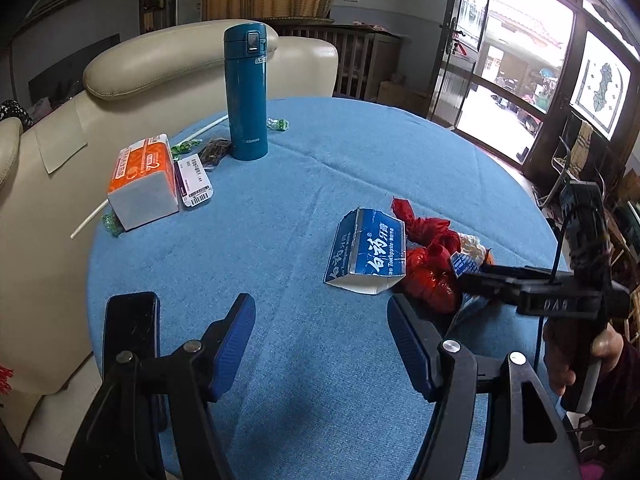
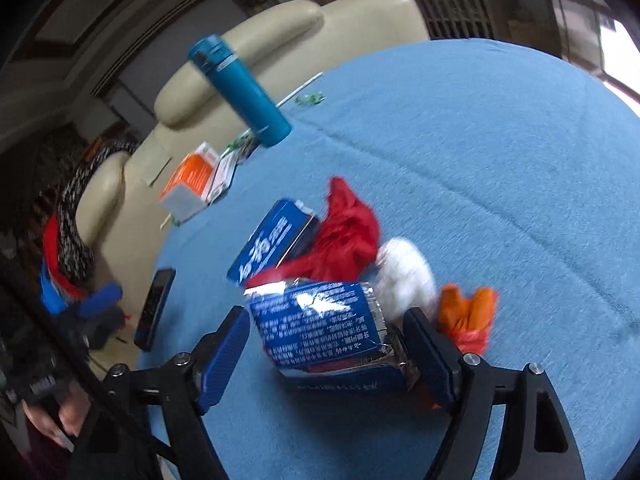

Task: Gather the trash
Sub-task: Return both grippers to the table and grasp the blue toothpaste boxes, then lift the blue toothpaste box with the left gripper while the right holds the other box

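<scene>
Round table under a blue denim-like cloth, backed by a cream leather sofa. Near the sofa side, a teal thermos flask standing upright, an orange-and-white tissue pack just beside a white barcoded packet, green candy wrappers scattered around them. At the near left edge, a dark phone lying flat. Trash heaped at the table's right half: flattened blue toothpaste box, crumpled red plastic bag touching its right side, white crumpled wrapper and orange scrap beyond. Left gripper hovering over bare cloth with blue pads parted and nothing between them, the toothpaste box just ahead and to the right of its fingertips. Right gripper spread wide around a blue foil-lined carton lying on the cloth; a gap visible at the left pad, contact at the right pad impossible to tell through blur. Red bag and toothpaste box just beyond that carton.
</scene>
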Demonstrator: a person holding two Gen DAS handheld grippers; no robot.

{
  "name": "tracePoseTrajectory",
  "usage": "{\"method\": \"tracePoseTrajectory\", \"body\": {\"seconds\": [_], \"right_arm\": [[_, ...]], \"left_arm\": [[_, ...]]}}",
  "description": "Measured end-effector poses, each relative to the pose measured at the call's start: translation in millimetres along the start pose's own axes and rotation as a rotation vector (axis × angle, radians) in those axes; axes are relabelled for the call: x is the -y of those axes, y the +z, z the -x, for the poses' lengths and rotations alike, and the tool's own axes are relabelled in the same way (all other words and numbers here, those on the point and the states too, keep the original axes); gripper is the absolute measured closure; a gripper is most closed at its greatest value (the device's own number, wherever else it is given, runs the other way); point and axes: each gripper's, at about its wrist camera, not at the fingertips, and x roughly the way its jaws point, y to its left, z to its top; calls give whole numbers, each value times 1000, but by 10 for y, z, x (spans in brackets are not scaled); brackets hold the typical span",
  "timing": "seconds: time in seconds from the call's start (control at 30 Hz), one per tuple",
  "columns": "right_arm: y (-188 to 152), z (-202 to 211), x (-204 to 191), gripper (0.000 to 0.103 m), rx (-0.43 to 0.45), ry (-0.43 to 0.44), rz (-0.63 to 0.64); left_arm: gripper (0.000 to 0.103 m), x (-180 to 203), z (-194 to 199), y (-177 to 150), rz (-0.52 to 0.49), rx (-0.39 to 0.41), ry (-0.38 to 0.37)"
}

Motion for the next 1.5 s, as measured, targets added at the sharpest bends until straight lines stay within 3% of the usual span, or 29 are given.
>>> {"method": "tracePoseTrajectory", "body": {"seconds": [0.13,0.3,0.37,0.47,0.6,0.7,0.83,0.93,1.03,1.2,1.5], "right_arm": [[-137,-33,-65,20,-21,-36,48],[-198,-63,-99,20,-16,-116,86],[-214,-75,-93,29,-27,-115,85],[-259,8,-44,30,-21,-104,68],[-410,380,183,30,4,-30,-28],[-537,815,532,30,72,1,-165],[-539,1140,1104,30,122,-137,-357],[-634,1323,1133,30,144,-77,-372],[-802,1445,938,30,157,-101,-277],[-1092,1628,890,30,205,-104,-260],[-1251,1721,868,30,245,-83,-265]], "left_arm": [[34,41,-127,108,-17,-28,-22],[34,138,-509,345,-29,-119,-87],[34,210,-678,446,-42,-159,-118],[34,323,-909,562,-74,-198,-141],[34,450,-1212,690,-103,-250,-142],[34,523,-1408,737,-113,-286,-132],[34,593,-1617,747,-121,-325,-95],[34,599,-1641,729,-112,-321,-78],[34,584,-1612,702,-101,-312,-76],[33,592,-1545,621,-96,-293,-62],[31,677,-1293,392,-89,-291,-83]]}}
